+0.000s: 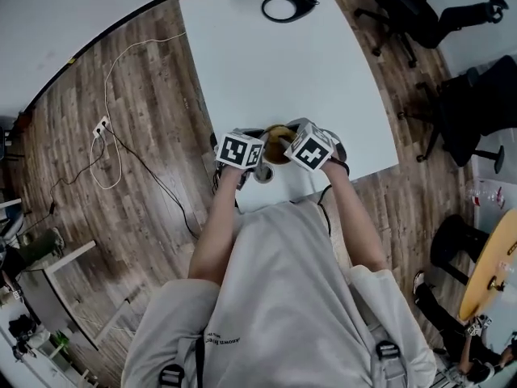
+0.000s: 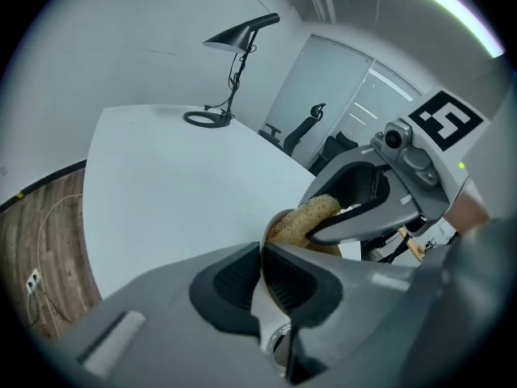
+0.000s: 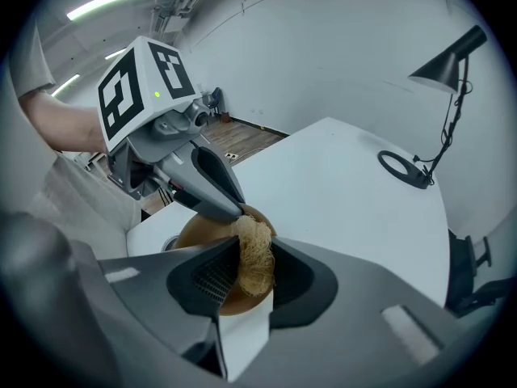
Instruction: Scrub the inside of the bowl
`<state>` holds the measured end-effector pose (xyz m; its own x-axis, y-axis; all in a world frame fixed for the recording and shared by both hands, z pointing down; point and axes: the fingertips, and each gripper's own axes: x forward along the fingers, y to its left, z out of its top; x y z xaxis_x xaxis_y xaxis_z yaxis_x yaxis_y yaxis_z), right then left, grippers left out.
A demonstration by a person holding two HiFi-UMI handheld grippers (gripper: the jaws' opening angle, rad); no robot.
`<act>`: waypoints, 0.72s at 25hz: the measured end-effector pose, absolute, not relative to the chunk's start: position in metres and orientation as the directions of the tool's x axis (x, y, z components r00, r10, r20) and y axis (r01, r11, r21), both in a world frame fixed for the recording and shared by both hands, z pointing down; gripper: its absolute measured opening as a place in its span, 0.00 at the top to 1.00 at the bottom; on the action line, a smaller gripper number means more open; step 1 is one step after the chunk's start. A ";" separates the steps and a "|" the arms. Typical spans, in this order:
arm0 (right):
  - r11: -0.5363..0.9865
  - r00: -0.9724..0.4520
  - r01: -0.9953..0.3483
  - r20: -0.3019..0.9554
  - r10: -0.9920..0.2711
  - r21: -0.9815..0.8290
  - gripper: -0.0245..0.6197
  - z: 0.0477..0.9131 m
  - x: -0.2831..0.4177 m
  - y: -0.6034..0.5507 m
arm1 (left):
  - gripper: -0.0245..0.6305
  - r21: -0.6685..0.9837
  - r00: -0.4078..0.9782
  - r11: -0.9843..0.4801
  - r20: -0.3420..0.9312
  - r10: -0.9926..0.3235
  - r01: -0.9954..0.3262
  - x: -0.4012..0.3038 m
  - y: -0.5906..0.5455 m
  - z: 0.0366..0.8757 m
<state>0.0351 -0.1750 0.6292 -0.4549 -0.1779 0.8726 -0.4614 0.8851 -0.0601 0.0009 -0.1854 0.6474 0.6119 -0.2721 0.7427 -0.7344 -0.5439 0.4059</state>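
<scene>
A brown bowl (image 1: 277, 145) sits near the front edge of the white table (image 1: 266, 63). My left gripper (image 1: 258, 155) is shut on the bowl's near rim (image 2: 277, 229), the thin wall pinched between its pads. My right gripper (image 1: 286, 147) is shut on a tan fibrous scrubber (image 3: 254, 259), which presses against the inside of the bowl (image 3: 198, 231). In the left gripper view the scrubber (image 2: 312, 213) pokes out of the right gripper (image 2: 349, 210) above the bowl. The left gripper (image 3: 229, 208) reaches the far rim in the right gripper view. Most of the bowl's inside is hidden.
A black desk lamp (image 2: 234, 47) stands at the table's far end, with its ring base (image 1: 287, 7) on the top. A small round metal thing (image 1: 263, 173) lies beside the bowl at the table's edge. Office chairs (image 1: 420, 10) stand to the right, cables (image 1: 121, 148) on the floor at left.
</scene>
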 end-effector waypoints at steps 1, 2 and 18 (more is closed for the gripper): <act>0.887 -0.451 -0.458 0.874 -0.179 -0.054 0.77 0.629 0.036 -0.178 | 0.93 0.397 0.608 -0.549 0.744 -0.276 -0.735 0.001 -0.186 0.647; 0.888 -0.448 -0.456 0.876 -0.179 -0.052 0.77 0.629 0.035 -0.180 | 0.93 0.392 0.606 -0.551 0.744 -0.280 -0.736 -0.001 -0.187 0.646; 0.882 -0.434 -0.471 0.870 -0.235 0.003 0.77 0.611 0.036 -0.196 | 0.93 0.300 0.563 -0.571 0.743 -0.362 -0.764 -0.020 -0.203 0.625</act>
